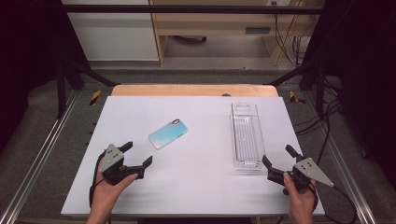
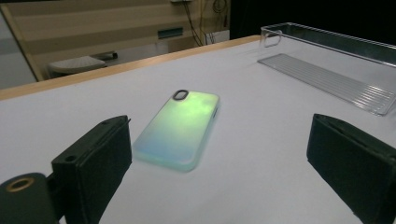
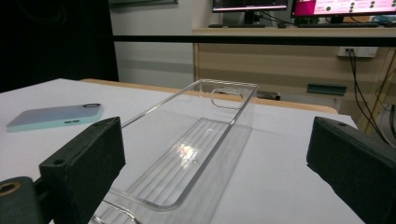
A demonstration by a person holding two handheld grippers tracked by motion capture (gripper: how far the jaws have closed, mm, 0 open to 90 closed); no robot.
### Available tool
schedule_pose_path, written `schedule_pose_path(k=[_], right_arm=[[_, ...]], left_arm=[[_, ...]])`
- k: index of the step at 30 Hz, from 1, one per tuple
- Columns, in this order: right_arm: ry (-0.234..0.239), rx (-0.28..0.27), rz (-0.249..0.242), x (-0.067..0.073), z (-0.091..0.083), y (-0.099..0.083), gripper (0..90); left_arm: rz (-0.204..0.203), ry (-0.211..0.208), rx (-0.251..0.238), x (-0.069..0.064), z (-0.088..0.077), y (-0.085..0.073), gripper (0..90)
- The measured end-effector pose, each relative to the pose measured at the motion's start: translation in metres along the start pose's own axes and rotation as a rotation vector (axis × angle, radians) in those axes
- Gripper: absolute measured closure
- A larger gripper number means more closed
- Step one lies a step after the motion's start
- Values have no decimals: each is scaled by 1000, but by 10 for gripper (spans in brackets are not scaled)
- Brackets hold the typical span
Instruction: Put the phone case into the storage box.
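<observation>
My fingers are spread wide on both grippers and hold nothing. The left gripper (image 1: 138,155) hovers over the near left part of the white bench (image 1: 196,186), its two black fingers (image 2: 93,168) pointing toward the pale turquoise, rounded-rectangle phone (image 1: 168,134) that lies flat, back side up, with its dark oval camera ring at the far end. In the left gripper view the phone (image 2: 180,128) lies ahead between my two fingers, nearer the left one, and apart from both, resting on the bench surface.

My right gripper (image 1: 279,156) sits at the near right of the bench, released as well, its fingers (image 3: 84,163) aimed at the long clear plastic tray (image 1: 247,135) with a ribbed floor. The tray stands lengthwise, running away from me, right of the phone and well apart from it. Its near end lies just beside my right gripper's fingers without touching them. In the right gripper view the tray (image 3: 196,154) stretches forward between the fingers, with a cut-out handle in its far wall, and the phone (image 3: 56,116) lies off to the left on the bench.
</observation>
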State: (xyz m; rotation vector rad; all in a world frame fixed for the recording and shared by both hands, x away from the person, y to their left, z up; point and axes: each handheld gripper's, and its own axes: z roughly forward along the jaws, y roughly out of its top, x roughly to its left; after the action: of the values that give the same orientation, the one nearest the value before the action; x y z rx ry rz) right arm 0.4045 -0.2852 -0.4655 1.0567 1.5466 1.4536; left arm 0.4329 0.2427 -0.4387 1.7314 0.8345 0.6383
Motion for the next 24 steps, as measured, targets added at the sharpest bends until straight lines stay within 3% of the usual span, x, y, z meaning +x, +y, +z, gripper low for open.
schedule_pose_path(k=[1,2,3,6,11,13,14,21,24], right_arm=[[0,0,0,0,0,0,45],[-10,6,-3,1,2,0,42],[-10,6,-3,1,2,0,42],[-12,14,-6,3,4,0,35],[-9,13,16,2,4,0,33],[-9,10,21,2,4,0,32],[-9,10,21,2,4,0,31],[-13,11,29,1,3,1,27],[-12,18,22,3,4,1,27]], left_arm=[[0,0,0,0,0,0,76],[27,-19,33,-2,12,7,84],[27,-19,33,-2,12,7,84],[31,-46,79,-4,36,19,78],[50,-67,94,-7,52,31,79],[46,-67,99,-7,61,34,78],[59,-59,128,-5,70,38,77],[66,-62,173,1,93,48,78],[101,-67,211,4,104,52,65]])
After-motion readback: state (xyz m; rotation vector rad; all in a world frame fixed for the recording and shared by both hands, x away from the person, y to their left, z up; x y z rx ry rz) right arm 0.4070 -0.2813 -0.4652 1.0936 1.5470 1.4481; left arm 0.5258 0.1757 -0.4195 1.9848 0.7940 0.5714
